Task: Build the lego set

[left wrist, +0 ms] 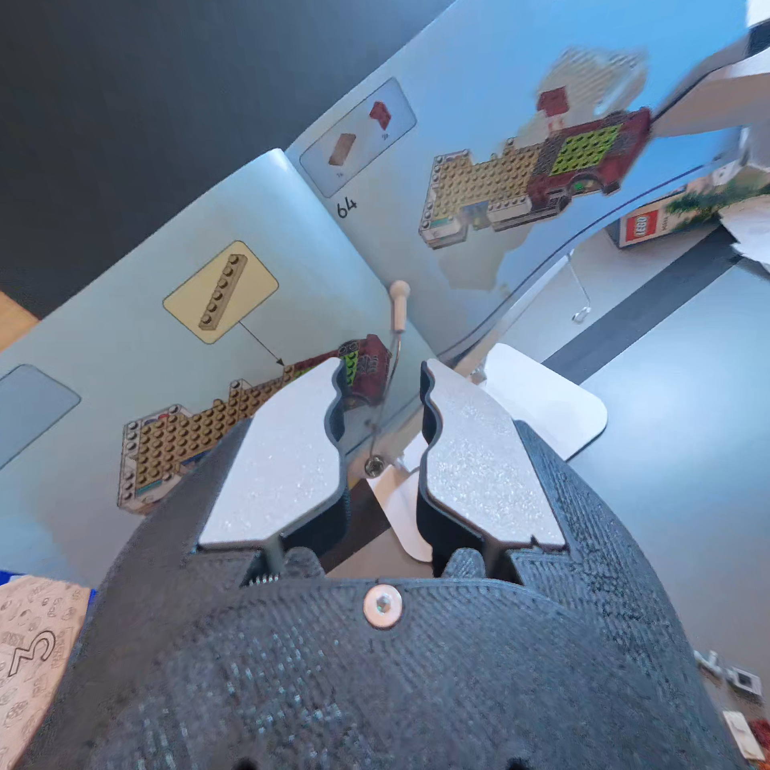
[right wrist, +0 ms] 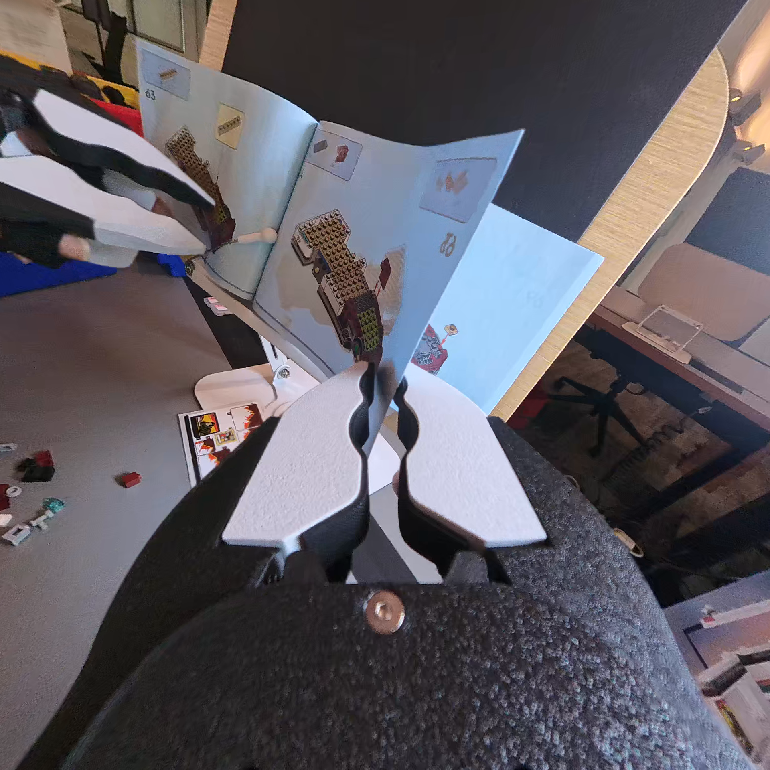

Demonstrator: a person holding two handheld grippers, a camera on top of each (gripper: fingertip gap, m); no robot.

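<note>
A pale-blue brick-building instruction booklet stands open on a white metal book stand on the grey tabletop, its right-hand page lifted clear of the page behind it. The right gripper has that page's lower edge between its jaws, which stand nearly together with the sheet passing through the narrow gap; the left pad lies against the paper, though whether the other pad presses on it cannot be told.

The left gripper hovers just in front of the left-hand page, jaws apart with nothing between them, next to the stand's wire page holder with its cream knob.

Below the stand lies a printed sticker sheet. Loose dark-red, black and grey bricks are scattered on the tabletop to the left, with one dark-red brick apart from them. A printed cardboard box sits beyond the booklet, and a patterned paper bag lies near the left gripper.
</note>
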